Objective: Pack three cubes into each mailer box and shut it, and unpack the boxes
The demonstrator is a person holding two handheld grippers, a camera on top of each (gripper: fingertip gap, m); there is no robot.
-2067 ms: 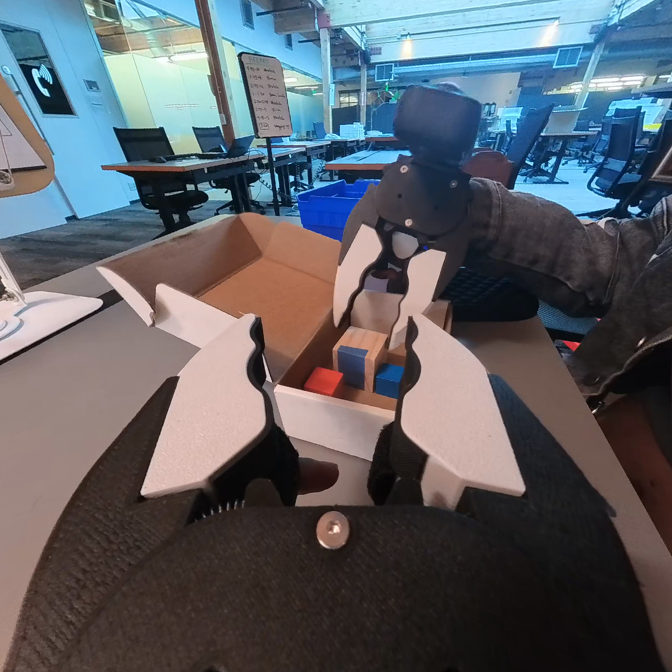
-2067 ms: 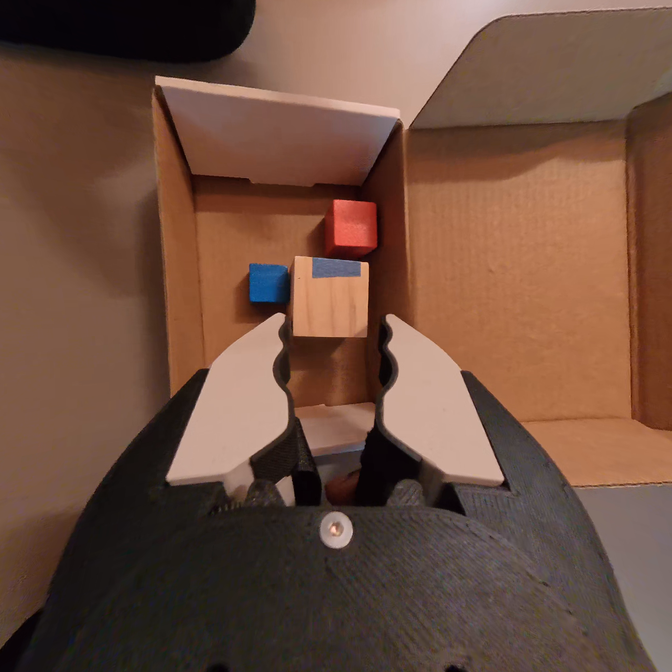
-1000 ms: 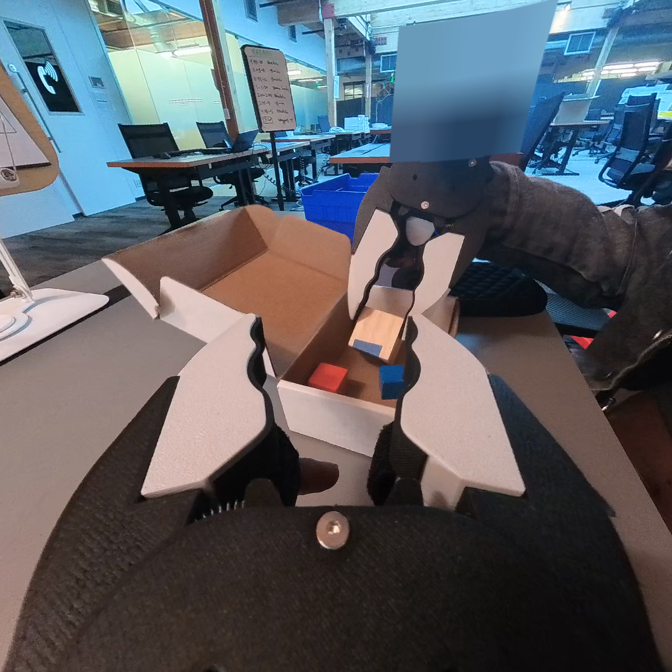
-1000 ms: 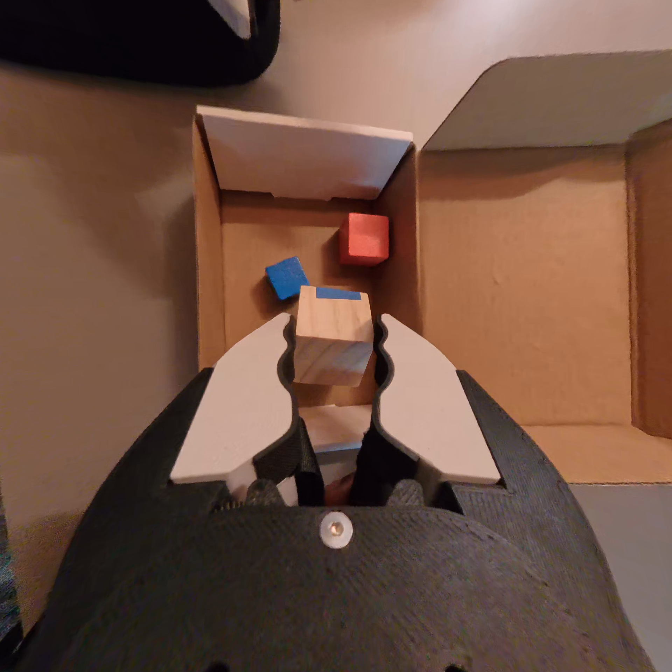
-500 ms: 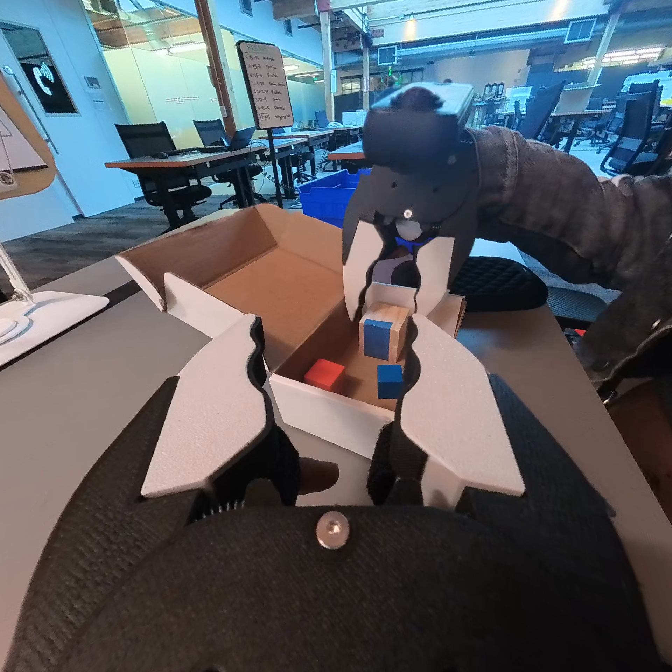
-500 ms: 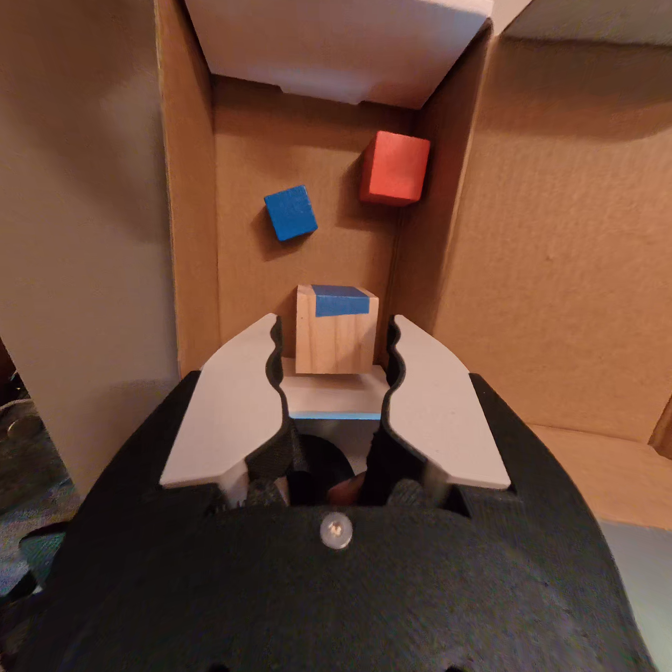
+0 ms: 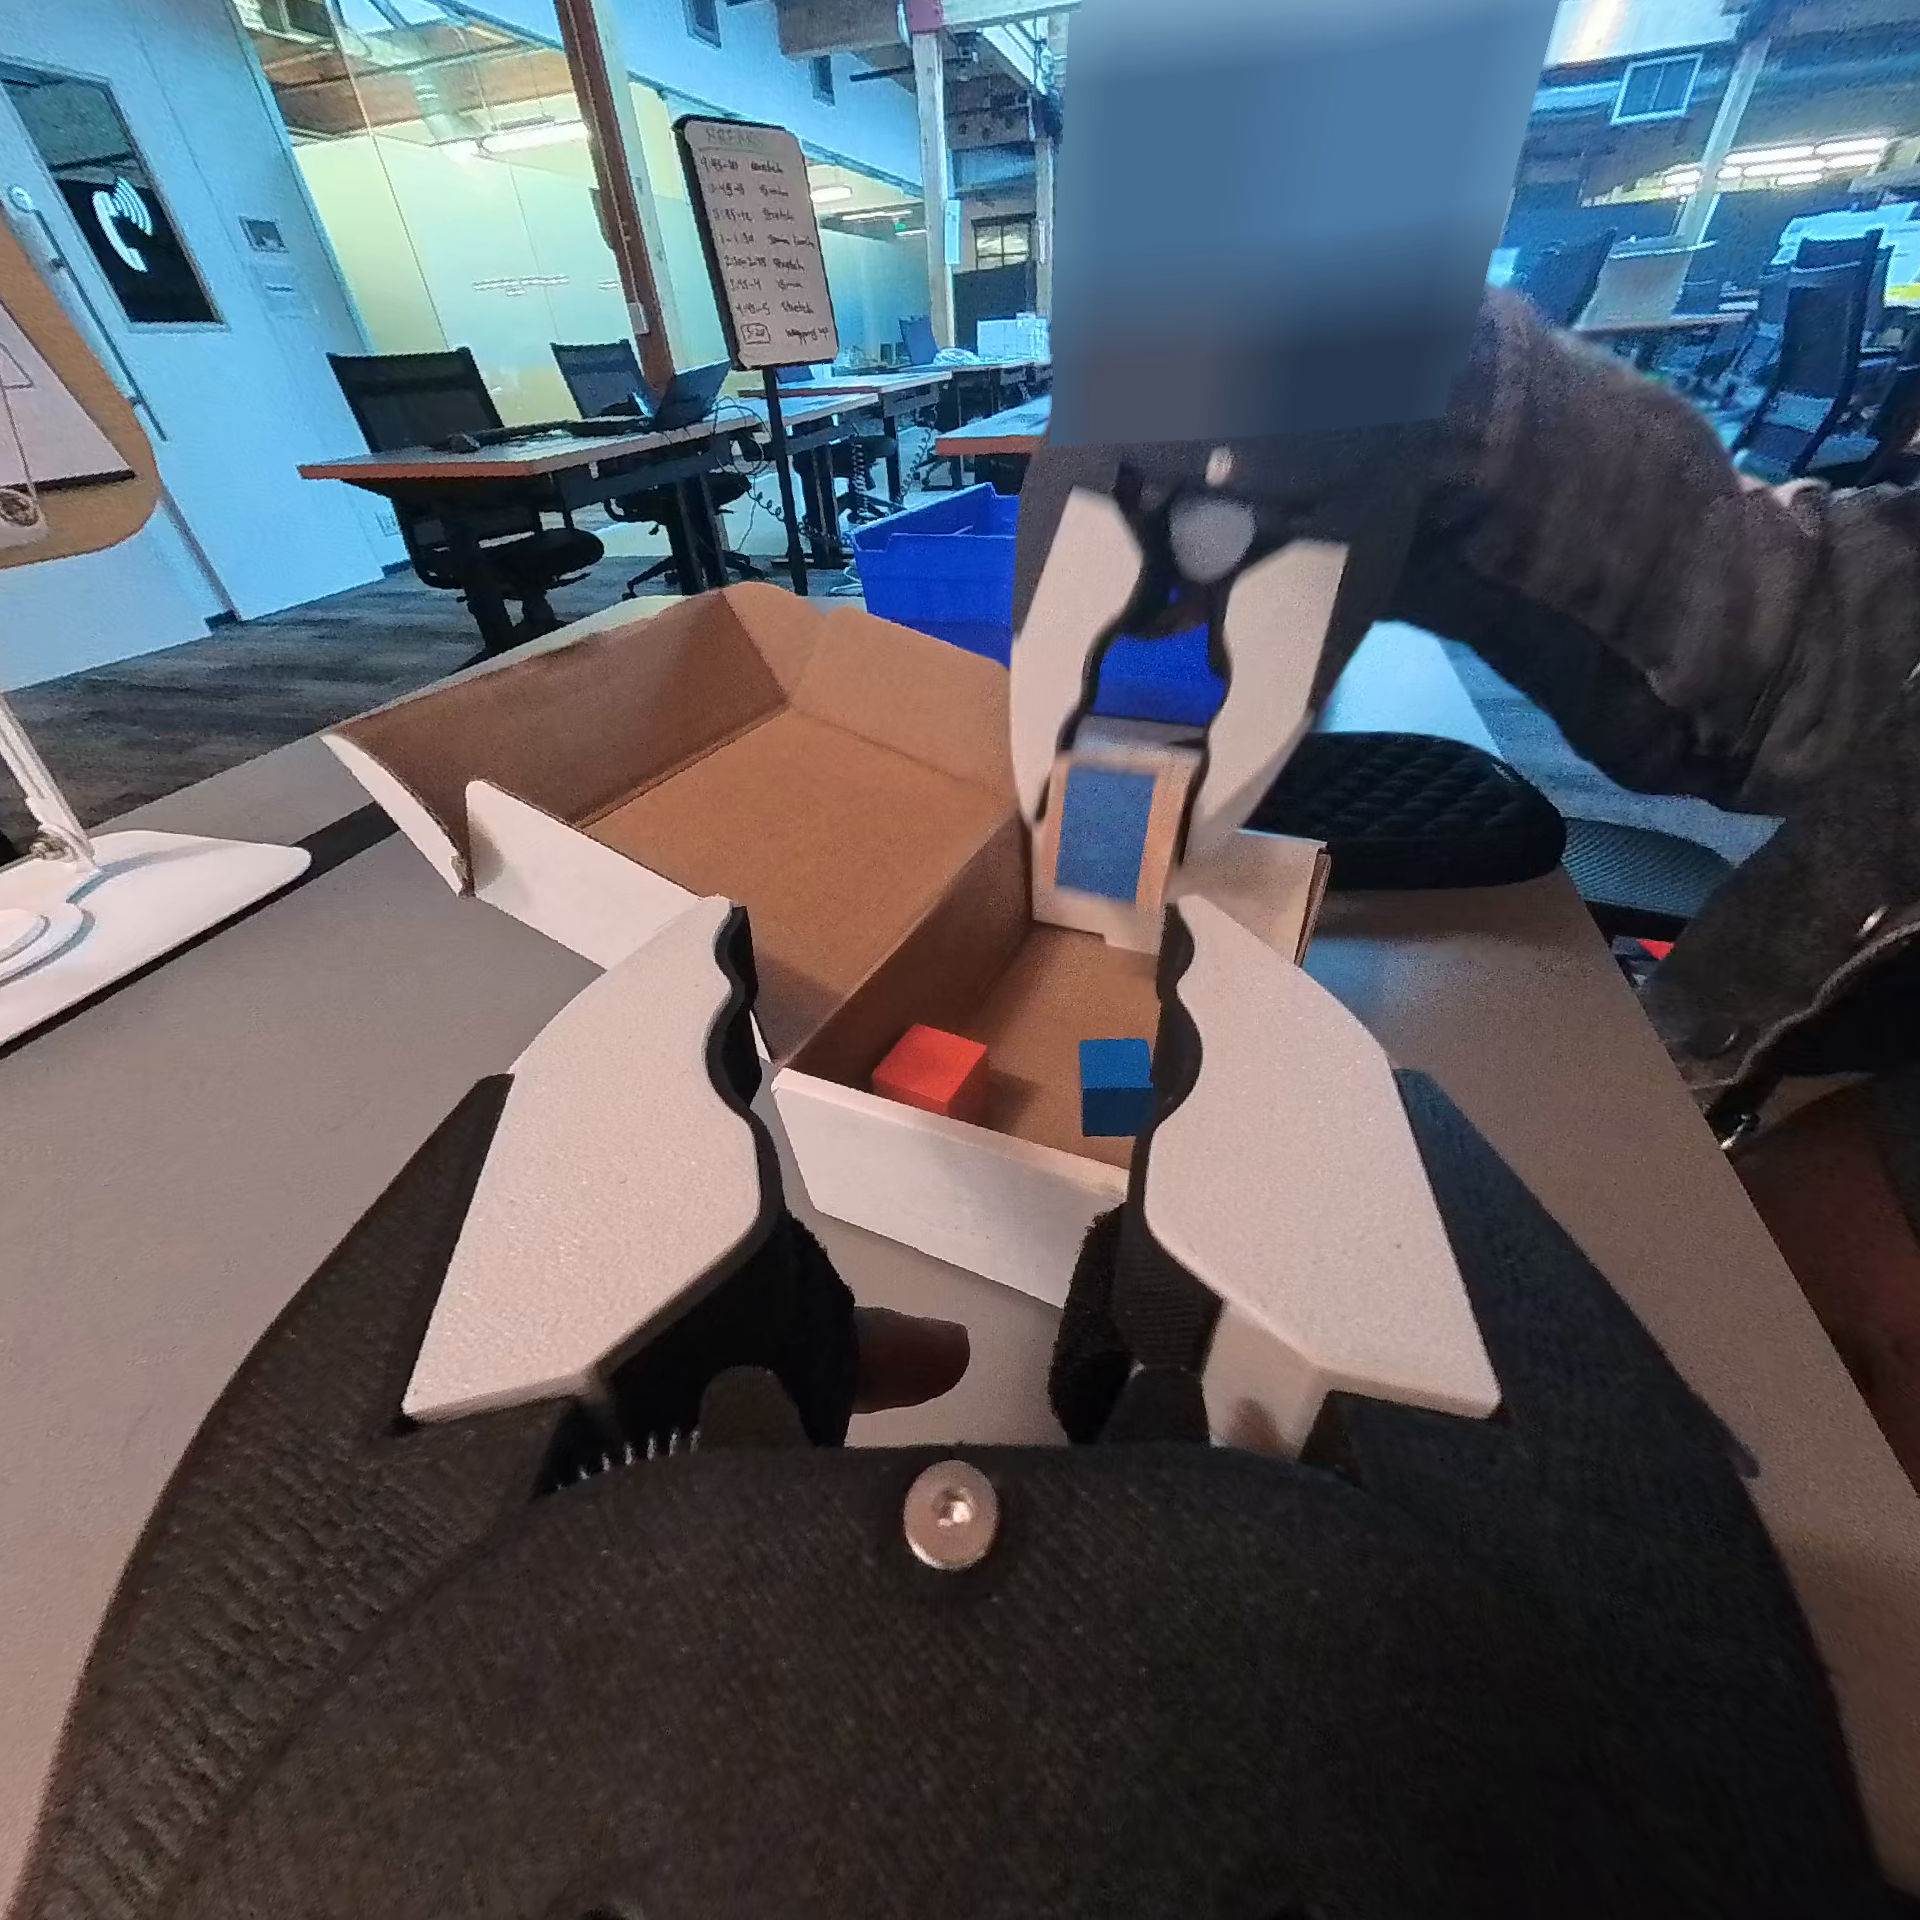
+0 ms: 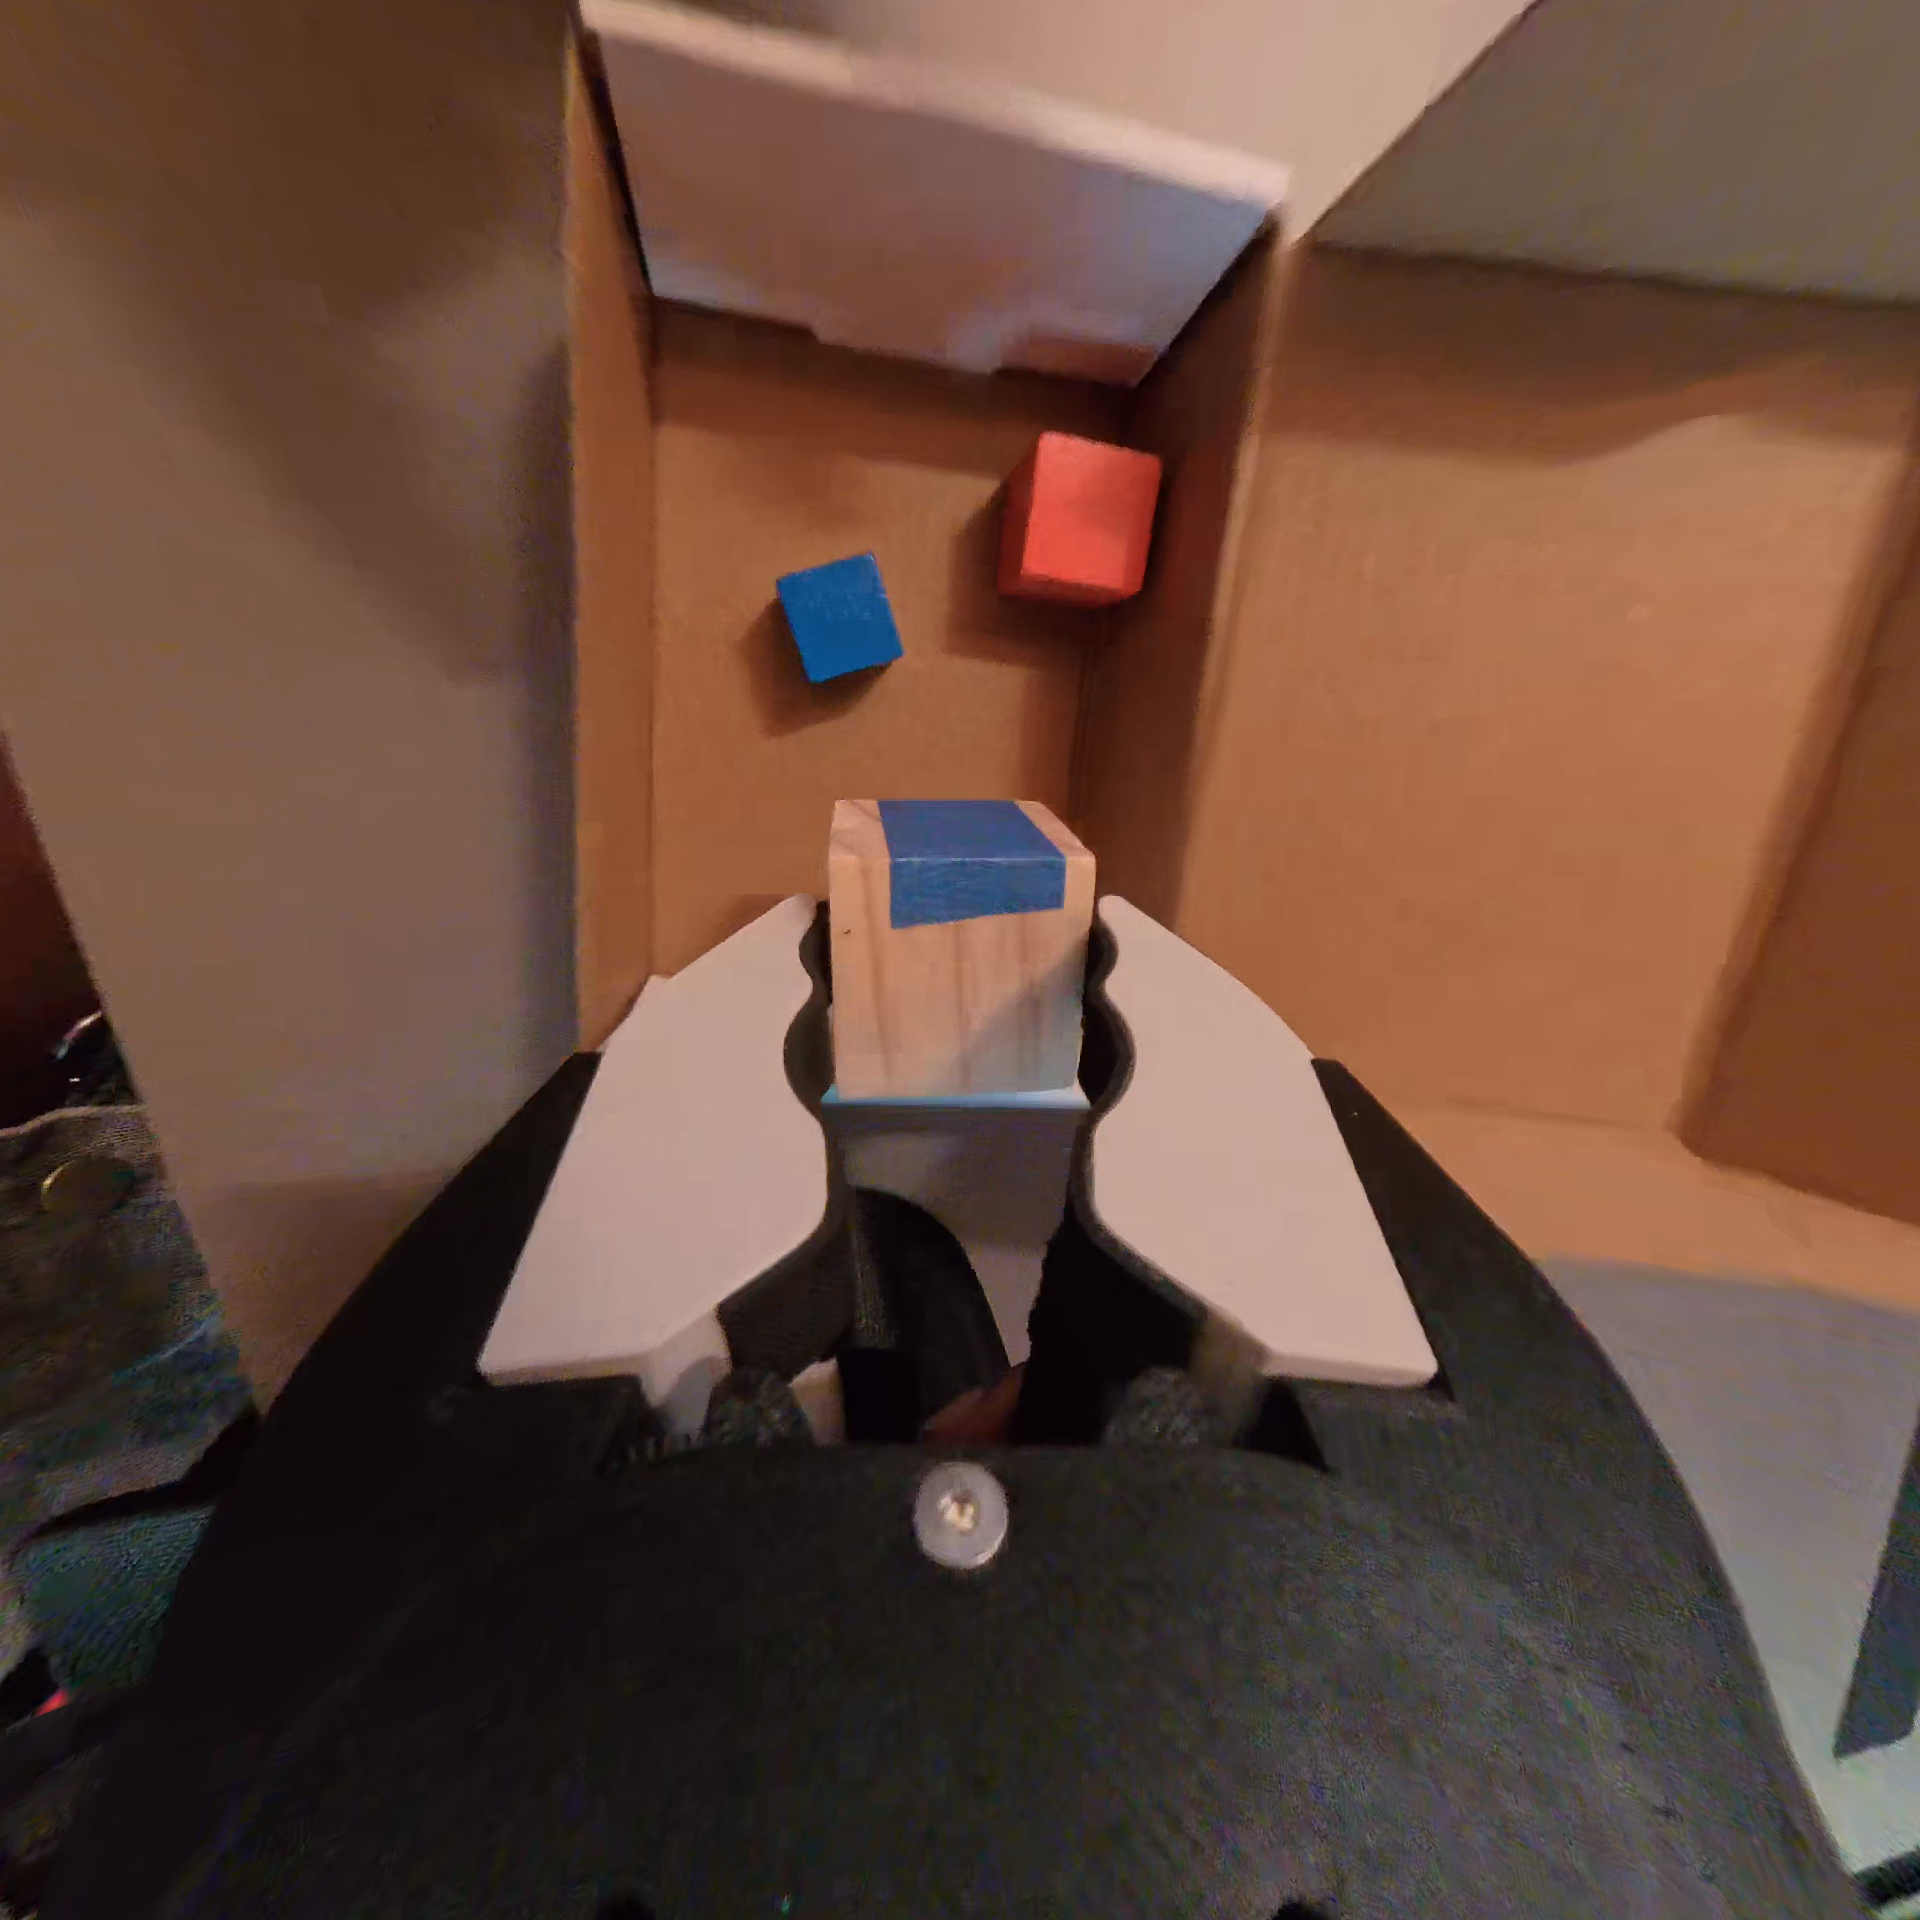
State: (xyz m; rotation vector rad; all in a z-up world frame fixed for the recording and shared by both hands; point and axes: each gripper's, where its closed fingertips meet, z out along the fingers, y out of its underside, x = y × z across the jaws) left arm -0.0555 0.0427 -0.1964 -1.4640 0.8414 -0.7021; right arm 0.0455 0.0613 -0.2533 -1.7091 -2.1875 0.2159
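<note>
An open cardboard mailer box (image 7: 935,1184) stands on the grey table, its lid folded back to the left. A red cube (image 7: 928,1068) and a small blue cube (image 7: 1115,1084) lie on its floor; both also show in the right wrist view, red cube (image 8: 1081,517) and blue cube (image 8: 840,617). My right gripper (image 8: 956,940) is shut on a wooden cube with blue tape (image 8: 961,945) and holds it above the box; the left wrist view shows that cube (image 7: 1107,836) lifted over the far end. My left gripper (image 7: 951,1049) is open and empty at the box's near wall.
A white stand base (image 7: 114,894) sits on the table at the left. A black mesh pad (image 7: 1403,821) lies behind the box at the right. A person's dark sleeve (image 7: 1662,582) reaches in from the right. A blue bin (image 7: 935,571) and office desks stand beyond the table.
My right gripper closed on the wooden cube inside the box and has lifted it up out of the box. The small blue cube got nudged and turned. My left gripper stayed open in place.
</note>
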